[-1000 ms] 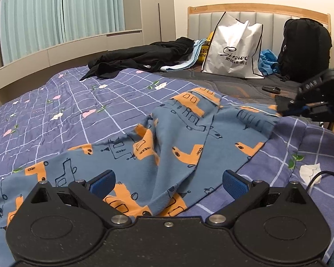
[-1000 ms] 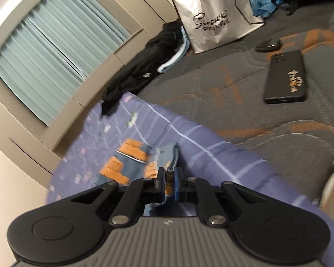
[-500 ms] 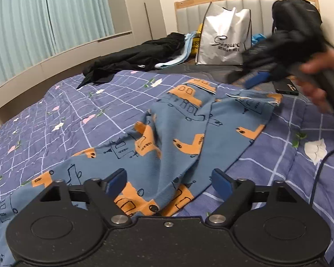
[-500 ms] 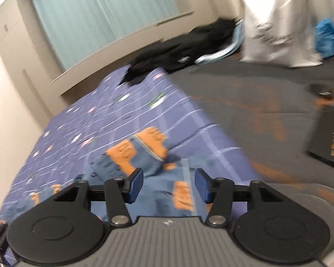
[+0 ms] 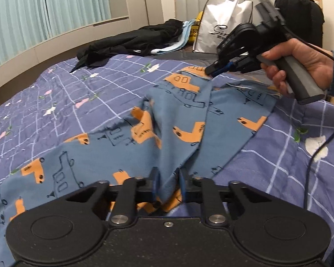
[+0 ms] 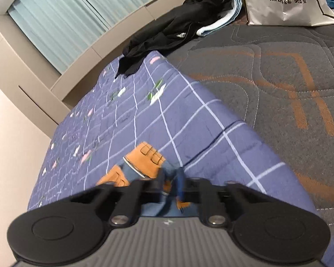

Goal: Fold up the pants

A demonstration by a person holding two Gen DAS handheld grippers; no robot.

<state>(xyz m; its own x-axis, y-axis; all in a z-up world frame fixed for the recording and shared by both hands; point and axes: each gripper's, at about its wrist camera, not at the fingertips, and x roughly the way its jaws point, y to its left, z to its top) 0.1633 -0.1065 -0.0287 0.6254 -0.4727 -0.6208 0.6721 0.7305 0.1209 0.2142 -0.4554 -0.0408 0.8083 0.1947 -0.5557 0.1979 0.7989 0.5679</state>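
The pants lie spread on the bed; the left gripper has just been closed onto a near fold, the right gripper onto the far edge, presumably for lifting both ends together.

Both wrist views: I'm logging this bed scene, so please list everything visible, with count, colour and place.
Blue cotton pants with orange prints: one, spread on the quilt.
Purple checked quilt: one, covering the near bed.
Grey quilted mattress: one, bare beyond the quilt.
Black clothes heap: one, far left of the bed.
White shopping bag: one, at the headboard.
Black backpack: one, right of the bag.
Left gripper: black, shut on pants' near edge.
Right gripper: black, hand-held, shut on pants' far edge.
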